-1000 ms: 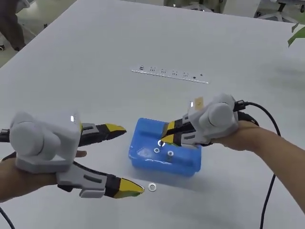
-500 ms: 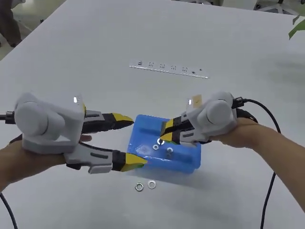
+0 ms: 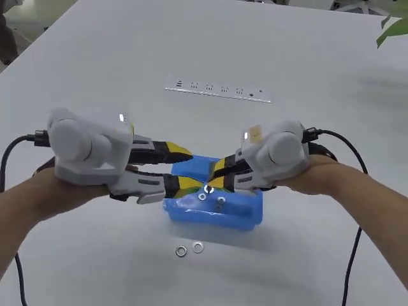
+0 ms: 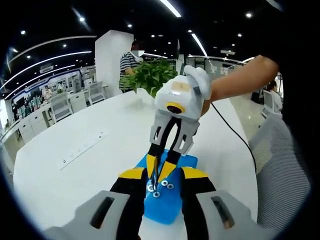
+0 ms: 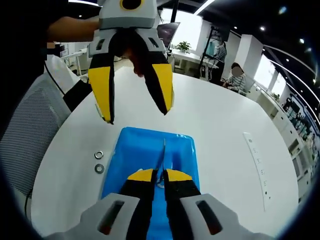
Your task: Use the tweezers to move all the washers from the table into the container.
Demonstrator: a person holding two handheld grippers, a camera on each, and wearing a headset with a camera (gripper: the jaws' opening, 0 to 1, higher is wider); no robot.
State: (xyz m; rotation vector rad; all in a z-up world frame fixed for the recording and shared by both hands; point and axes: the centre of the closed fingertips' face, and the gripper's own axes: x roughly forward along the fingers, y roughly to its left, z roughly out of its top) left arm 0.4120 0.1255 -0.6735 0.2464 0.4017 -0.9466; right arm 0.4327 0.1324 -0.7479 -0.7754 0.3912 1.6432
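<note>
Beneath both tongs sits the blue container (image 3: 241,215). Your right tongs (image 3: 215,178) are pinched nearly closed on the tweezers (image 5: 163,150), above the washers (image 3: 219,201) inside it. Your left tongs (image 3: 187,169) gape wide, empty, facing them. Nearer you than the tongs, two loose washers (image 3: 189,248) lie on the white tabletop (image 3: 95,70). Beyond the tongs lies a power strip (image 3: 217,90), in a bright open office.

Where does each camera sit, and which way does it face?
Head view: on the headset, looking forward and down at the blue container; shows both forearms, the left claw and the right claw.
Left gripper view: on the left claw, looking along its open jaws at the right claw opposite.
Right gripper view: on the right claw, shut on the tweezers, facing the left claw.
Shared: head and right gripper views both show two washers on the table beside the container.
</note>
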